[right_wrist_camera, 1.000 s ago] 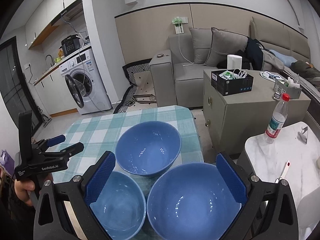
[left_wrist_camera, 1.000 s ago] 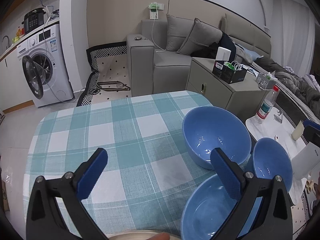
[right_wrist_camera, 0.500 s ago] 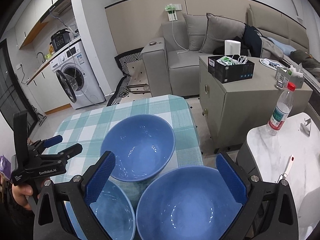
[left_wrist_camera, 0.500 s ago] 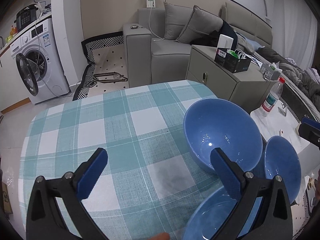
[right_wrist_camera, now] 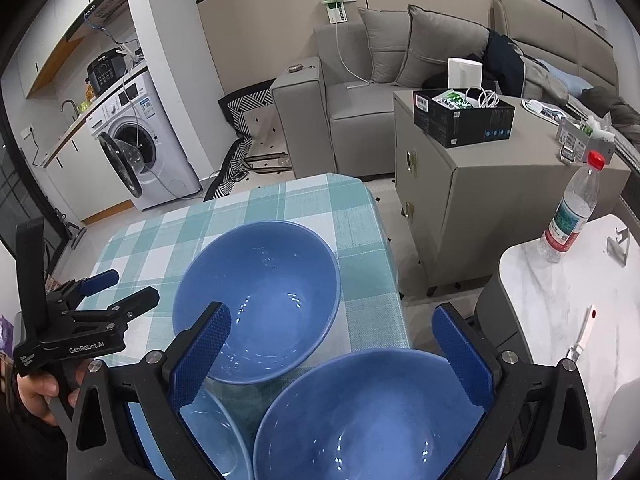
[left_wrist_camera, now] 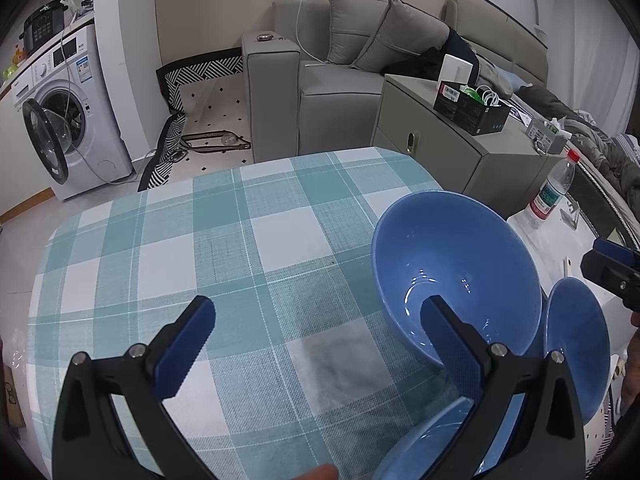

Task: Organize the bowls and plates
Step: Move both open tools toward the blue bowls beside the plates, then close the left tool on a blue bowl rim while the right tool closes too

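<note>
Three blue bowls sit mouth-up on the right-hand part of the checked worktop [right_wrist_camera: 280, 204], so none has a long axis to speak of; each opens straight upward. Nearest in the right wrist view is the near right bowl [right_wrist_camera: 372, 416], its rim reaching past the cloth's right edge. Just left of it, and partly hidden behind a blue pad, is the near left bowl [right_wrist_camera: 208, 436]. Behind both stands the far bowl [right_wrist_camera: 260, 296], close to the other two; whether the rims touch cannot be told.

The right hand-held gripper [right_wrist_camera: 328, 352] hangs over the near right bowl with its jaws spread wide, holding nothing and touching nothing that can be seen.

The left hand-held gripper [left_wrist_camera: 316, 344] is likewise spread wide and empty, poised above bare cloth, with its right finger [left_wrist_camera: 448, 344] lying in front of the far bowl [left_wrist_camera: 456, 272] in that view. A fingertip shows at the bottom edge of that view. In the right wrist view a hand [right_wrist_camera: 36, 388] grips its black handle at the worktop's left side.

Farther back stand a grey cabinet [right_wrist_camera: 480, 184] and a sofa [right_wrist_camera: 360, 80]; a washing machine [right_wrist_camera: 136, 148] is at the far left.
</note>
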Demonstrator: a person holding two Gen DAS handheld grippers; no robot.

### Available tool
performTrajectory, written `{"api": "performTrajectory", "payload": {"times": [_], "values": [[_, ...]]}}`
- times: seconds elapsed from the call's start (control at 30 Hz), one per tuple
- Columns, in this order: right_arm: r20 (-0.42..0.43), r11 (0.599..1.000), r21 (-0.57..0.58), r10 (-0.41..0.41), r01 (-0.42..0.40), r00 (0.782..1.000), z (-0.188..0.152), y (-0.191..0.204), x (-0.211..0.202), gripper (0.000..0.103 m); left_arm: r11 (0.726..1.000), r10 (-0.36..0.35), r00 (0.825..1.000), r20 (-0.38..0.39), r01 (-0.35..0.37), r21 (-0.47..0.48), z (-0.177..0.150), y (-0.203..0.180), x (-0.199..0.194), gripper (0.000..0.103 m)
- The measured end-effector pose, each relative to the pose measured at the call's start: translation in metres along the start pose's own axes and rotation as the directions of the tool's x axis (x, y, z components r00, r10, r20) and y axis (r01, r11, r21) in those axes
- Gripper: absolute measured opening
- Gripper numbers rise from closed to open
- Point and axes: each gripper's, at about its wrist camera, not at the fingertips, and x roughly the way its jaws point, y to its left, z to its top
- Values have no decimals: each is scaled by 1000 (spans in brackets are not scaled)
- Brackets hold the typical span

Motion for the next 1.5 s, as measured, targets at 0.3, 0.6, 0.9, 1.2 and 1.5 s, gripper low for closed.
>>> {"api": "performTrajectory", "payload": {"times": [0.3,0.6,0.9,1.2,1.5], "values": [[-57,1000,12,-23,23,998,-3,-5,32,102,1000,-13,999,-42,14,15,4,-6,21,103],[-96,1000,-14,-16,15,995,-8,-3,55,85,999,-22,998,-65,25,47,6,-13,34,88],[-133,1000,-27,7,-11,991,-9,-2,69,61,995,-59,993,-101,66,71,4,-19,42,56],[-157,997,-69,12,-23,988,-10,8,74,40,986,-85,990,-108,100,133,3,-31,41,31],[-155,995,-96,-11,-4,988,-10,14,76,24,976,-80,994,-77,94,195,3,-40,36,17]]}}
